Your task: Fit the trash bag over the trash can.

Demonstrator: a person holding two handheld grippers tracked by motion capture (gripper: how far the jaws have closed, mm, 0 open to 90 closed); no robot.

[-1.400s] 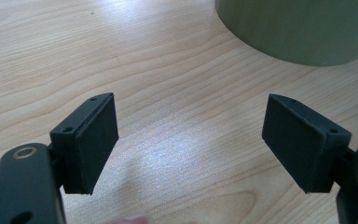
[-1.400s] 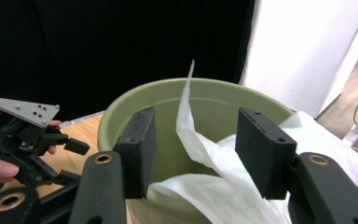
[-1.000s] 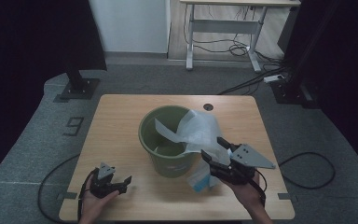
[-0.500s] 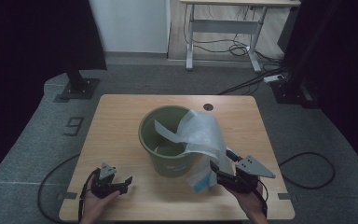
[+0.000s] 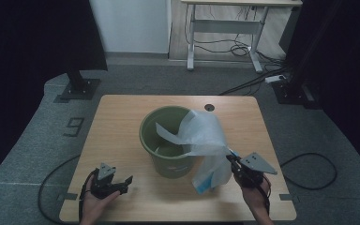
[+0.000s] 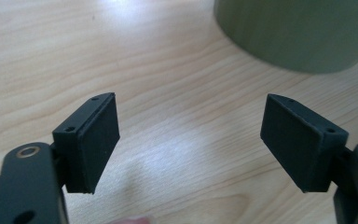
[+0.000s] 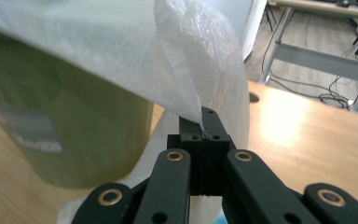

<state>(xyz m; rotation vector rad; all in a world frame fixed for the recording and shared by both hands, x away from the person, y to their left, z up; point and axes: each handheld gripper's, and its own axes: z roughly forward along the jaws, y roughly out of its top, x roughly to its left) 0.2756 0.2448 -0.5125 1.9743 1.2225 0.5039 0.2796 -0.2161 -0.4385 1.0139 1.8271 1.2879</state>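
An olive-green bin (image 5: 165, 123) stands mid-table. A thin translucent white plastic bag (image 5: 205, 136) drapes from its mouth down over its right side, with a blue patch near the lower end. My right gripper (image 5: 233, 162) sits right of the bin, low by the table; its jaws have just closed and are shut on a pinch of the bag's film. In the right gripper view the bag (image 7: 121, 56) runs into the closed right gripper (image 7: 204, 135), with the bin (image 7: 74, 126) behind. My left gripper (image 5: 122, 183) rests open at the front left, nothing between its pads (image 6: 95, 144).
The wooden table (image 5: 117, 117) has a small round hole (image 5: 209, 107) at its back edge. Cables trail from both grippers off the front corners. Behind the table stand a black stand base (image 5: 77, 89) and a metal-legged desk (image 5: 225, 28) with floor cables.
My right gripper has dropped lower beside the bin and its jaws have come together on the bag, which now hangs further down the bin's right side. The left gripper has stayed put.
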